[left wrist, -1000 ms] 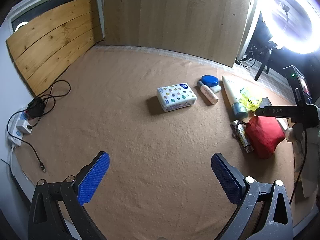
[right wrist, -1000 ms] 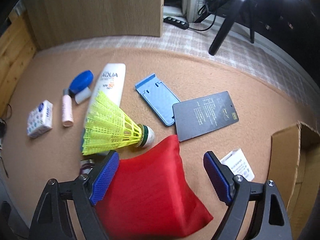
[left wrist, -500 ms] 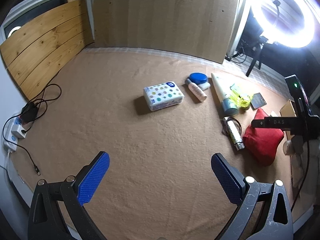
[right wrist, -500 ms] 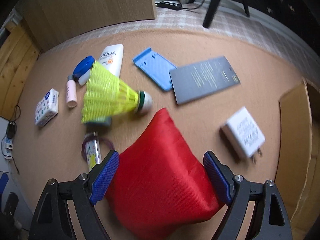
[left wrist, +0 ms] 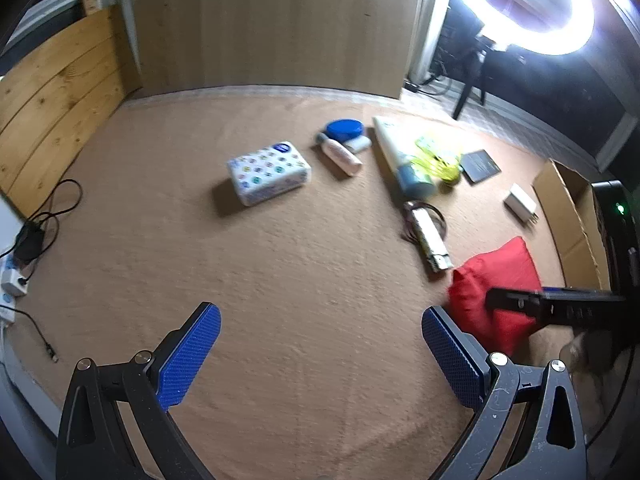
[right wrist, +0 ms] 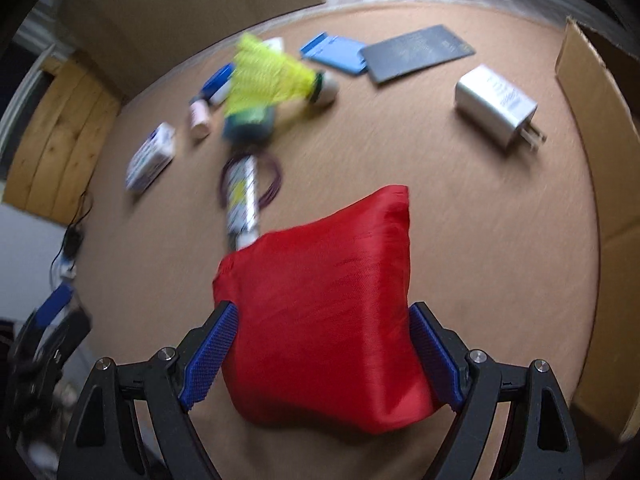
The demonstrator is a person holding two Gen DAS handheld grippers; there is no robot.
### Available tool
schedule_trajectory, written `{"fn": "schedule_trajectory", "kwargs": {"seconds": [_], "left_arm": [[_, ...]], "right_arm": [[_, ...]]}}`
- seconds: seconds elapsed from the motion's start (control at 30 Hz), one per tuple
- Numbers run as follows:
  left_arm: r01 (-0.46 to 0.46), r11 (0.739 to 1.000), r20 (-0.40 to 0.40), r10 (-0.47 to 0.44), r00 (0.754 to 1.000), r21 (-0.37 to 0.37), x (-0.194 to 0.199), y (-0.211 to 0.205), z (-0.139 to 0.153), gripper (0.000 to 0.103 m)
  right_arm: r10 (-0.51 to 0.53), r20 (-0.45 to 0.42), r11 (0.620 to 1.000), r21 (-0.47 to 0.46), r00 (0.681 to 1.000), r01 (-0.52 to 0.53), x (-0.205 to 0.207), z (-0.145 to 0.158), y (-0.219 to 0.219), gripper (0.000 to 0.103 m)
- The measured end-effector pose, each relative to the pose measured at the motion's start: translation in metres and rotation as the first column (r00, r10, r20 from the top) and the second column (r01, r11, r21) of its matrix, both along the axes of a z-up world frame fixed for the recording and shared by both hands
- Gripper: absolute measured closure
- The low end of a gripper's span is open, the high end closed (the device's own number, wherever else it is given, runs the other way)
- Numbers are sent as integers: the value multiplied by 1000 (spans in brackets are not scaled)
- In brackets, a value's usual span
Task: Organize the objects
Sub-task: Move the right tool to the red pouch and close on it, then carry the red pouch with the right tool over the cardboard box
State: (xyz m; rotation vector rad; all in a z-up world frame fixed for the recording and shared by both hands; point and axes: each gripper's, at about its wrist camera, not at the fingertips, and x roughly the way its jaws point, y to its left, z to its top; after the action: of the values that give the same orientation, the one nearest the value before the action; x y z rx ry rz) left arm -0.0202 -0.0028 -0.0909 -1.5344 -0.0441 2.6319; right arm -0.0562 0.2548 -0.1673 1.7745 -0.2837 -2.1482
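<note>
One pouch: a red woven-fabric pouch [right wrist: 320,312], plump and pillow-shaped, lies on the tan carpet [right wrist: 480,220] between the blue pads of the right gripper [right wrist: 322,358].
Right gripper: fingers spread wide either side of the pouch's near end; both pads sit against its flanks, but whether they press cannot be told.
Long axis: runs from the gripper away up the frame, one corner pointing toward the white wall charger [right wrist: 494,104].
Left gripper [left wrist: 320,354]: fingers spread wide over bare carpet, nothing between them.
Beside the pouch: a slim silver tube [right wrist: 242,200] lying through a loop of dark purple cord [right wrist: 272,184], its end touching the pouch's far edge.
Farther out: a yellow plastic shuttlecock [right wrist: 272,76], a patterned white tissue pack [left wrist: 268,174], a blue plastic stand [right wrist: 334,54] and a dark grey card [right wrist: 416,52].
Writing: small print on the charger and card, too blurred to read.
Right edge: a brown cardboard box [right wrist: 592,120].
</note>
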Motion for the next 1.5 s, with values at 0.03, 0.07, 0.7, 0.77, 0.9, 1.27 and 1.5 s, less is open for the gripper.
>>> {"fn": "schedule_trajectory", "kwargs": {"seconds": [0.03, 0.07, 0.7, 0.77, 0.9, 1.27, 1.5], "left_arm": [[14, 1000, 6, -14, 1000, 7, 0, 3, -1, 1], [29, 999, 12, -29, 1000, 16, 0, 6, -3, 1], [229, 924, 165, -288, 943, 306, -12, 89, -49, 12], [224, 921, 180, -291, 940, 319, -15, 91, -54, 19], [209, 909, 205, -296, 933, 360, -20, 92, -62, 21], [232, 872, 196, -342, 919, 430, -23, 109, -64, 45], [260, 883, 167, -346, 923, 391, -18, 123, -50, 45]], "right_arm": [[-7, -9, 1000, 2, 1000, 7, 4, 4, 4, 19], [-20, -18, 1000, 0, 1000, 20, 8, 6, 9, 19], [-33, -35, 998, -59, 999, 31, 3, 21, 30, 27], [-23, -23, 998, -54, 999, 22, 0, 18, 27, 29], [5, 3, 999, -51, 1000, -5, -3, 10, 21, 37], [36, 3, 998, -53, 999, -36, -1, 7, 19, 49], [36, -27, 997, -67, 999, -38, 4, 17, 25, 53]]}}
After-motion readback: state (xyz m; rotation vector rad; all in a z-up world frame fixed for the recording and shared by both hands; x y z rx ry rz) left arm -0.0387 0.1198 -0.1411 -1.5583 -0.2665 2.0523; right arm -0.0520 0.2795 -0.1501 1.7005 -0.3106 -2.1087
